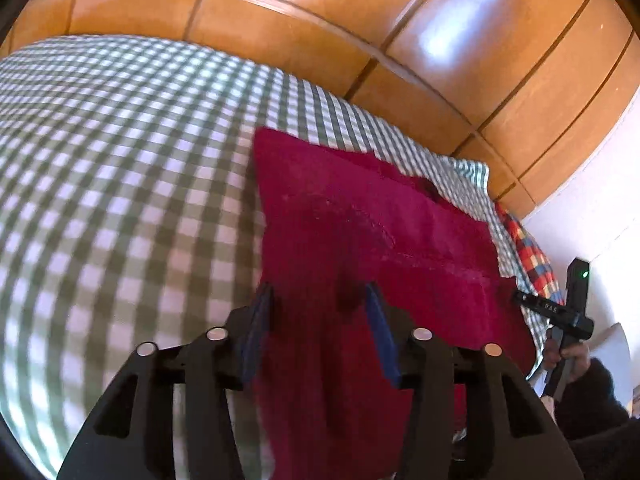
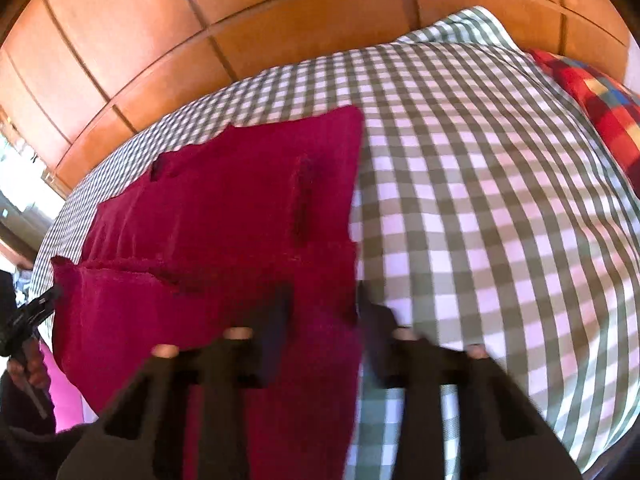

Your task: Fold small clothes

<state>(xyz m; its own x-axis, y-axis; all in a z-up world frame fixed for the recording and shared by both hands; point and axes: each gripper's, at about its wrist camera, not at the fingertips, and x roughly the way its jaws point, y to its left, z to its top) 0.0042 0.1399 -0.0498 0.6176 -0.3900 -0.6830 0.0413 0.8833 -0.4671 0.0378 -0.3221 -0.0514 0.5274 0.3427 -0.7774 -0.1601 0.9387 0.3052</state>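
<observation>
A: Where is the red garment (image 1: 360,216)?

B: It lies spread on the checked bedsheet (image 1: 120,160), toward the wooden headboard (image 1: 400,40) at twelve o'clock. Its near edge hangs down between the fingers of both claws.

A: How does the left claw (image 1: 320,320) stand?

B: Its blue pads (image 1: 380,332) are set apart, with a bunch of red cloth between them. Whether they press on the cloth, I cannot tell.

A: And the right claw (image 2: 324,320)?

B: It is blurred. The garment's right edge runs down between its fingers (image 2: 276,320), which stand parted; whether they grip the cloth is unclear.

A: Anything else?

B: A multicoloured checked cloth (image 2: 600,112) sits at two o'clock in the right wrist view. In the left wrist view, a hand (image 1: 568,356) at four o'clock holds the other handle.
</observation>
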